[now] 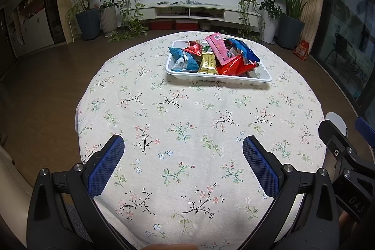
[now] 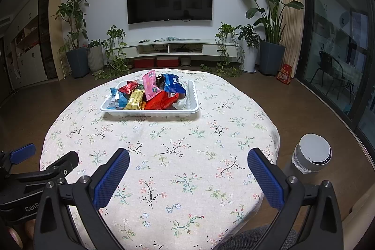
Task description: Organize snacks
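Note:
A white plastic tray (image 1: 253, 80) (image 2: 150, 112) stands at the far side of the round table, piled with several snack packs: a gold bar (image 1: 207, 63) (image 2: 134, 99), a pink pouch (image 1: 221, 48) (image 2: 150, 84), blue packs (image 1: 185, 60) (image 2: 172, 83) and red packs (image 1: 232, 66) (image 2: 158, 101). My left gripper (image 1: 184, 154) hovers open over the near cloth, nothing between its blue pads. My right gripper (image 2: 188, 170) is open too, empty, near the table's front. Each gripper shows at the edge of the other's view.
A floral cloth (image 1: 187, 121) covers the table. A grey cylindrical device (image 2: 313, 156) stands just off the table's right edge. Beyond are brown floor, a TV cabinet (image 2: 173, 47), potted plants (image 2: 76, 39) and a glass door (image 2: 339, 50) at right.

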`<state>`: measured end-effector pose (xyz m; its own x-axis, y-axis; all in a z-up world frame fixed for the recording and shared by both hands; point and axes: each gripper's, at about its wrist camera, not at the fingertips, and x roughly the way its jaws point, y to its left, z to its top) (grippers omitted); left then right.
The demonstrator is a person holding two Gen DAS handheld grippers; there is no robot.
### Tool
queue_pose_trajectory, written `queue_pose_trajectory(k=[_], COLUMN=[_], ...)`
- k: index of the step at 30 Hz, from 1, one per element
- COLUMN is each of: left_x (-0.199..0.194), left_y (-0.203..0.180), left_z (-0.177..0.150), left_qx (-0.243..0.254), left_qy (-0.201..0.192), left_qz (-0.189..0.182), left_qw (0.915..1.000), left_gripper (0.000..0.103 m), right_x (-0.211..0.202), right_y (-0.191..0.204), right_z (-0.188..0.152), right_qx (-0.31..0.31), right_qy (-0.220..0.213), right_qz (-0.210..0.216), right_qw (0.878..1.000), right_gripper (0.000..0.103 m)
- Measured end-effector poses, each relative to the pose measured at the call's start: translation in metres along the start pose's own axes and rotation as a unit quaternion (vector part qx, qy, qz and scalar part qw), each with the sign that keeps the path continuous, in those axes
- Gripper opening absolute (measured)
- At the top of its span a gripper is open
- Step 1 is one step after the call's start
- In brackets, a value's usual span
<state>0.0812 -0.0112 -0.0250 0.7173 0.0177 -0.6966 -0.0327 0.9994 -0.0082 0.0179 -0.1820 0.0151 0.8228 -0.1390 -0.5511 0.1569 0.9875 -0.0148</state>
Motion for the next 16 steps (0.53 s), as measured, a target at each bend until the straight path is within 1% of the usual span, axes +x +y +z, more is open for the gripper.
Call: queue_pose_trajectory(k=[7,11,16], left_x=[0.0012,-0.0031,-0.0056], left_y=[0.0009,0.0009,0.0024], left_z=[-0.0012,-0.0021,-0.0012], left_qx=[0.0,0.004,0.004], left_qy=[-0.001,-0.014,-0.018], left_qz=[-0.003,-0.007,-0.007], left_qw=[1.0,0.9999,0.9998], left_gripper=[0.103,0.103,0.103], right_x=[0.0,-0.0012,-0.0016], right_y=[-0.0004,-0.0001,-0.0004], right_z=[0.0007,-0.0015,-0.002], right_qx=[0.0,-0.001,0.001], right_qy=[0.001,0.002,0.003], right_qz=[0.0,0.001,0.001], right_qw=[1.0,1.0,1.0], right_gripper=[0.103,0.103,0.103])
